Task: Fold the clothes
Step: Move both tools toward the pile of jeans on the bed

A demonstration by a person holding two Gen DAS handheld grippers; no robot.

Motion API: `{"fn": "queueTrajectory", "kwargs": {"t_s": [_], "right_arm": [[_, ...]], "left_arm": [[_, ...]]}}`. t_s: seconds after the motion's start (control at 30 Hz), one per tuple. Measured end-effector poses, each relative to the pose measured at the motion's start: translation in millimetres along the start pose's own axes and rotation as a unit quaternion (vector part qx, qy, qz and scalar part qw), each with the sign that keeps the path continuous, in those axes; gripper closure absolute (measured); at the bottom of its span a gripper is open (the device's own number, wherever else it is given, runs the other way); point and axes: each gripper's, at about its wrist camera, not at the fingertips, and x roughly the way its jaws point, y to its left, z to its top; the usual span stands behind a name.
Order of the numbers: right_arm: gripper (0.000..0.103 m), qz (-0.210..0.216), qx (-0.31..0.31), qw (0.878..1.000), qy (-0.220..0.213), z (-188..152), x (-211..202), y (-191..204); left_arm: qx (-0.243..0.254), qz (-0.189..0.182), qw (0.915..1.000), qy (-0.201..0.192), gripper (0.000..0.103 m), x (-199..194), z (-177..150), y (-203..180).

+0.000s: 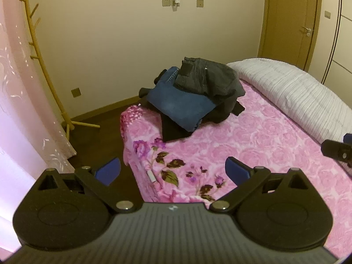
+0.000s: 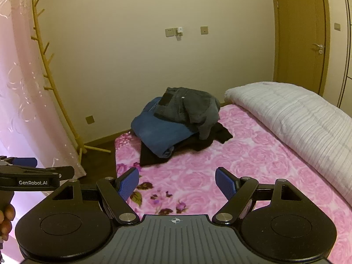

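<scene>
A pile of clothes sits on the far corner of the bed: dark grey jeans (image 1: 206, 77) (image 2: 187, 107) on top, folded blue jeans (image 1: 178, 105) (image 2: 158, 132) under them, a black garment (image 1: 176, 129) (image 2: 154, 154) at the bottom. My left gripper (image 1: 173, 169) is open and empty above the near bed corner, well short of the pile. My right gripper (image 2: 177, 182) is open and empty over the pink blanket, also short of the pile. The left gripper's side shows at the left edge of the right wrist view (image 2: 33, 176).
The bed has a pink floral blanket (image 1: 253, 145) (image 2: 242, 165). A rolled white quilt (image 1: 297, 92) (image 2: 297, 114) lies along its right side. A wooden coat rack (image 1: 44, 66) (image 2: 55, 88) and pink curtain (image 1: 13, 88) stand at left. Dark floor (image 1: 99, 136) lies beyond the bed corner.
</scene>
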Motion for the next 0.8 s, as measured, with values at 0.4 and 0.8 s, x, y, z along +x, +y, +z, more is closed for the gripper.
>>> {"fn": "queueTrajectory", "kwargs": {"t_s": [0.4,0.8], "right_arm": [[0.023,-0.004,-0.005,1.0,0.009,13.8,2.2,-9.1],[0.023,-0.002,0.001,1.0,-0.002,16.2,-0.5,-25.3]], "left_arm": [[-0.026,-0.058,0.9978,-0.02,0.004,-5.7,15.9,-13.4],[-0.05,-0.069,0.995,-0.053,0.004,-20.2,22.8,-24.6]]}}
